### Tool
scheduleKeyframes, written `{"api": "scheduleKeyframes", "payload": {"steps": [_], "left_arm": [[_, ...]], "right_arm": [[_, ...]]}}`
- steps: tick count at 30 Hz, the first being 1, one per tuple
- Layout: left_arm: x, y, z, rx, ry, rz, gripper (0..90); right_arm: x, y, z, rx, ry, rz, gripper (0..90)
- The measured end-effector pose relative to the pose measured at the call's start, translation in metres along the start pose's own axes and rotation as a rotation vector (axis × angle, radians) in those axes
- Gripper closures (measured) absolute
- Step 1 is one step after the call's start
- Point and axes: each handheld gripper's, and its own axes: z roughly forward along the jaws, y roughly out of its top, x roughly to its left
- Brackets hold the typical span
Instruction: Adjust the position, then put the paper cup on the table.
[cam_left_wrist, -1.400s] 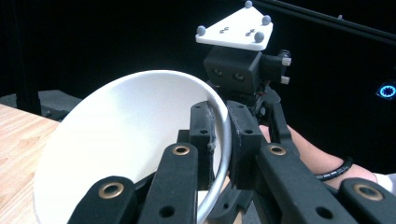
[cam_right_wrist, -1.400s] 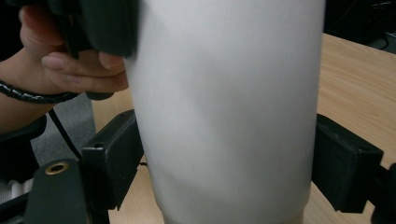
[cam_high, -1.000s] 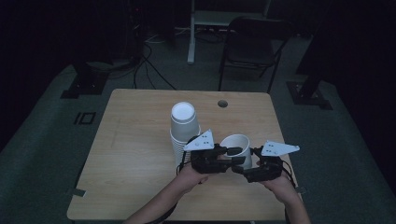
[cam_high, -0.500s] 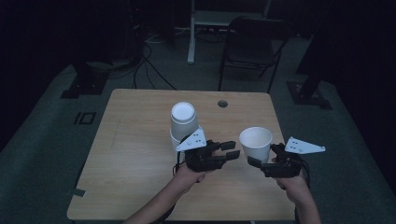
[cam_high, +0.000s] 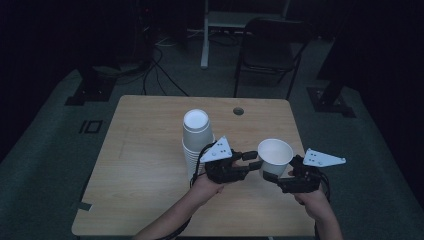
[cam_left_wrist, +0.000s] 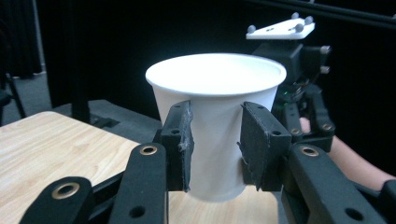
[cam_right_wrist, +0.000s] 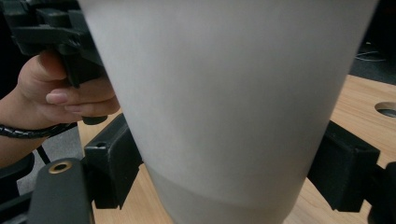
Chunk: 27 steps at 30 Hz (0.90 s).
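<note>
High view first: 1 white paper cup (cam_high: 275, 152) has come clear of the stack of cups (cam_high: 196, 135)! A second ago both claws were huddled against that stack; now the right gripper (cam_high: 272, 176) has carried the cup off to the right, and it hangs above the table (cam_high: 140, 150) between the 2 hands. That reads as the separation done, with setting the cup down likely next.

Right gripper view shows the cup wall between its pads (cam_right_wrist: 112, 163), clenched from both sides.

The left gripper (cam_high: 254, 161) has barely shifted. Its jaws sit half spread and grasp nothing. In the left gripper view the cup looks wider than the gap between the pads (cam_left_wrist: 180, 140). I can't tell whether their tips brush it.

Materials: thin matte paper, a tapered cone with a rolled rim, faintly creased on its side. The pads are black, blocky and rough-faced. The tabletop is pale wood-grain laminate with a round cable hole (cam_high: 238, 111).
</note>
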Motion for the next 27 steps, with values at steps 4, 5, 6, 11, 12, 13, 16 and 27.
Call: {"api": "scheduleKeyframes", "payload": {"steps": [4,5,6,11,12,13,16,27], "left_arm": [[-0.002,0.001,0.003,0.005,-0.021,0.005,64.4],[-0.003,0.001,0.003,0.009,-0.02,0.01,64.4],[-0.003,0.001,0.004,0.012,-0.015,0.016,64.5],[-0.004,0.001,0.004,0.022,-0.002,0.026,60.7],[-0.006,0.001,0.004,0.034,0.019,0.038,57.5],[-0.006,0.0,0.004,0.042,0.034,0.043,50.4],[-0.006,-0.001,0.003,0.041,0.064,0.042,35.6],[-0.012,-0.001,0.003,0.035,0.145,0.081,15.6]], "right_arm": [[0.002,0.0,0.003,0.015,-0.006,-0.011,19.4],[0.003,0.0,0.005,0.022,-0.006,-0.011,19.4],[0.003,0.0,0.006,0.027,-0.008,-0.012,19.4],[0.003,-0.001,0.008,0.033,-0.022,-0.016,19.5],[0.003,-0.001,0.007,0.032,-0.025,-0.016,19.6],[0.002,0.0,0.006,0.031,-0.035,-0.02,19.6],[0.0,0.001,0.003,0.018,-0.047,-0.013,19.6],[-0.004,0.002,0.001,0.009,-0.072,-0.01,19.6]]}}
